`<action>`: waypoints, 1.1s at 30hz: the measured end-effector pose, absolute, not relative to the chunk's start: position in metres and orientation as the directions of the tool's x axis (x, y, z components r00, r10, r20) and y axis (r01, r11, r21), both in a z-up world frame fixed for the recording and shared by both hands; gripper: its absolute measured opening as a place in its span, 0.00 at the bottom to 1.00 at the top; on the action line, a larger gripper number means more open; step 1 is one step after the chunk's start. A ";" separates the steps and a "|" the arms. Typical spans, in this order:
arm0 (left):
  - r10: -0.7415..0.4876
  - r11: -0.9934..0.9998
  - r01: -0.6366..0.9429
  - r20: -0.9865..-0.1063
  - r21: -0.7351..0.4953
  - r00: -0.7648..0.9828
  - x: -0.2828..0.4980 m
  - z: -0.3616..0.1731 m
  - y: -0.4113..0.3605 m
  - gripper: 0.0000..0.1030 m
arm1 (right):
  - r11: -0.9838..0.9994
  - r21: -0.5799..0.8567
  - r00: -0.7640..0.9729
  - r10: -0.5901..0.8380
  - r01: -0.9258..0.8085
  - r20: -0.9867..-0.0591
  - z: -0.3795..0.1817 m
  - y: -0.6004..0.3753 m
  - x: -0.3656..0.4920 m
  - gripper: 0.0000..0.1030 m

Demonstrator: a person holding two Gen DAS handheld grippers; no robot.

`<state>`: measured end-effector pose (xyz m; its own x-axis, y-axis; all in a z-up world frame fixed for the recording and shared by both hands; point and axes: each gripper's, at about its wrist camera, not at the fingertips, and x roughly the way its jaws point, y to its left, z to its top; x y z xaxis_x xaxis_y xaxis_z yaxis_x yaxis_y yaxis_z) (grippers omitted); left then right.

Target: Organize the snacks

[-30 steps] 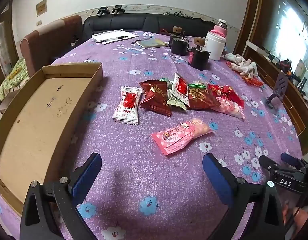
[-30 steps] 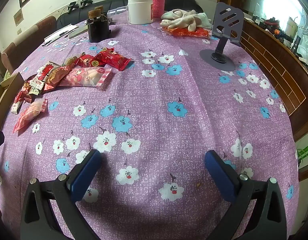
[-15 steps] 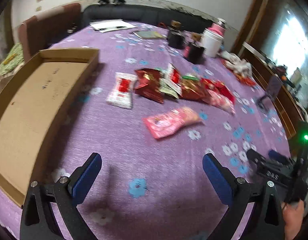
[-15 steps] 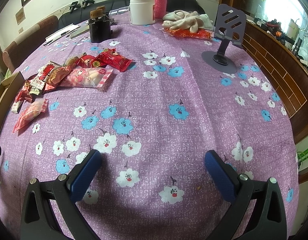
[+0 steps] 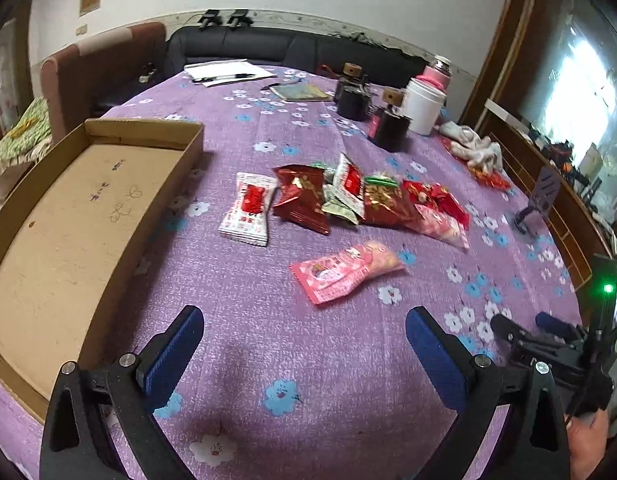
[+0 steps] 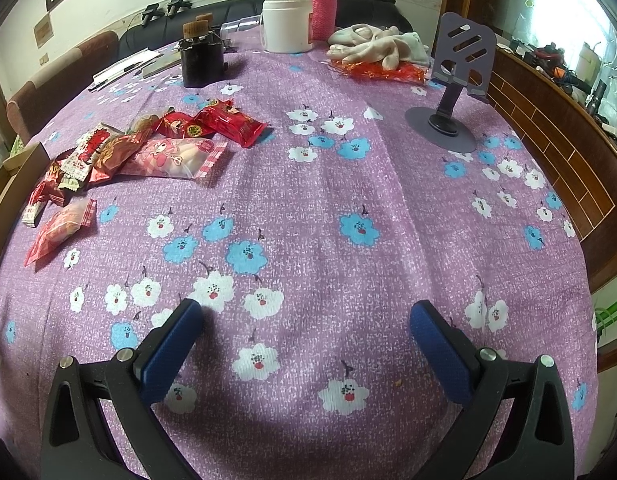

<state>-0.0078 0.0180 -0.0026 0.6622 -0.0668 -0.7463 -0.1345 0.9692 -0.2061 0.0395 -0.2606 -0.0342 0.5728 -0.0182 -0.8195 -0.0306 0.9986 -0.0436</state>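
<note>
Jaws spread, snack pile (image 5: pixel 360 200) overlapping, blurred

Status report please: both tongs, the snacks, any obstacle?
Left tongs open, empty. Right tongs open, empty. Snacks loose on tablecloth, cardboard tray bare. Nothing blocking.

I'm swinging the left gripper (image 5: pixel 304 332) back after a quick pan, so its view is settling again: the cardboard tray (image 5: pixel 68 216) is sitting a little further left and the snack pile (image 5: pixel 348 200) is sliding slightly lower in frame than a second ago. The pink packet (image 5: pixel 344 270) is coming closer to the fingers and is still slightly blurred. The right gripper (image 5: pixel 540 340) is showing more fully at the lower right edge, its green light now visible. In the right wrist view I'm creeping forward a touch, and the phone stand (image 6: pixel 452 92) is drifting upward.
</note>
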 end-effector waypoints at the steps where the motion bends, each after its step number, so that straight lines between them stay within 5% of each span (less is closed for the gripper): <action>1: -0.070 0.965 -0.146 -0.754 -0.216 0.653 -0.005 -0.004 0.021 0.99 | 0.999 -0.043 0.573 -0.017 -0.031 -0.820 -0.034 -0.261 0.040 1.00; 5: -0.131 0.968 -0.107 -0.826 -0.225 0.548 0.014 -0.013 0.032 0.99 | 0.999 -0.037 0.572 -0.013 -0.031 -0.820 -0.034 -0.262 0.039 1.00; 13: 0.023 0.999 -0.032 -0.861 0.008 0.509 0.035 0.016 0.050 0.99 | 0.995 -0.010 0.579 0.052 -0.104 -0.813 -0.020 -0.245 0.039 1.00; 26: -0.067 0.985 0.172 -0.871 0.020 0.487 0.050 0.002 -0.010 0.99 | 0.861 -0.320 0.688 0.047 -0.395 -0.724 0.014 -0.179 0.087 1.00; 33: -0.148 0.959 0.284 -0.884 -0.019 0.443 0.061 -0.008 -0.022 0.99 | 0.834 -0.255 0.626 0.132 -0.489 -0.768 0.005 -0.175 0.120 1.00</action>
